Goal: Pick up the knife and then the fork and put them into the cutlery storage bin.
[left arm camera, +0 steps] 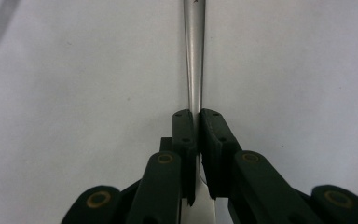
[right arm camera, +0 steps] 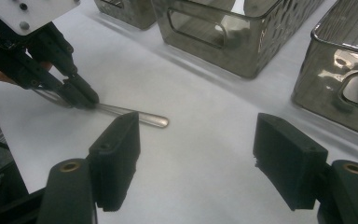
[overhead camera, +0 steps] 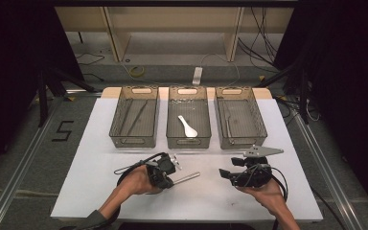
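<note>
While the left gripper [left arm camera: 195, 122] is clamped on a metal utensil [overhead camera: 186, 178] (handle outward) below the middle basket [overhead camera: 188, 140], lifting and binning remain; the right gripper [right arm camera: 198, 161] is held apart, empty.

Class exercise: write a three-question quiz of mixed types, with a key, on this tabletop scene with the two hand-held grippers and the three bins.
1. True or false: the left gripper is shut on the metal utensil.
2. What lies in the middle bin? A) white spoon B) cup C) sponge
3. How do the right gripper jaws stand?

Key: 1 true; 2 A; 3 open, with nothing between them.
</note>
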Motion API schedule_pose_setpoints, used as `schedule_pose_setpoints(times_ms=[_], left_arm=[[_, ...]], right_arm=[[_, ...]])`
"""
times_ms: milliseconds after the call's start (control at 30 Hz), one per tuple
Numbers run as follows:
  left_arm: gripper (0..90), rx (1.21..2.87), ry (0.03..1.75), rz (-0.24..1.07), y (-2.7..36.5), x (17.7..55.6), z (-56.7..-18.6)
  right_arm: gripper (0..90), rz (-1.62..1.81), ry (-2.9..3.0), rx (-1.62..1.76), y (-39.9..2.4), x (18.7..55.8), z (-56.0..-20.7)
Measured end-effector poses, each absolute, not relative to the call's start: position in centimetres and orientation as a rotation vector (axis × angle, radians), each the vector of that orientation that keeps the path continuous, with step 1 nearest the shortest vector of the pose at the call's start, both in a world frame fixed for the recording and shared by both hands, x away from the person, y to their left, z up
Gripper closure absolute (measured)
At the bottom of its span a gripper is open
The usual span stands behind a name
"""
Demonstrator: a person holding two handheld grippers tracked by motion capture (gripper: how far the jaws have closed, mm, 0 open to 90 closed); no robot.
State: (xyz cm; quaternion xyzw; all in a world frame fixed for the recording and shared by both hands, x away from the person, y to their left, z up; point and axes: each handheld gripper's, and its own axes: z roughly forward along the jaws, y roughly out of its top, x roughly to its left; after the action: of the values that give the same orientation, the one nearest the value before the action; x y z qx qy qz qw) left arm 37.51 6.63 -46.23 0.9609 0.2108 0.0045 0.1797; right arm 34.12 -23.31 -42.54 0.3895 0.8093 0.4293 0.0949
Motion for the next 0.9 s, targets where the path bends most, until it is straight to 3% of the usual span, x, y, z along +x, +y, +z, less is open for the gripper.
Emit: schedule_pose_setpoints(times_ms=[900], left_arm=[[84.3,2.612,0.630,-0.057,7.1,37.2,-44.3]], right_arm=[[33.0,1.274,2.481,1.035,-20.3,33.9,-42.5]])
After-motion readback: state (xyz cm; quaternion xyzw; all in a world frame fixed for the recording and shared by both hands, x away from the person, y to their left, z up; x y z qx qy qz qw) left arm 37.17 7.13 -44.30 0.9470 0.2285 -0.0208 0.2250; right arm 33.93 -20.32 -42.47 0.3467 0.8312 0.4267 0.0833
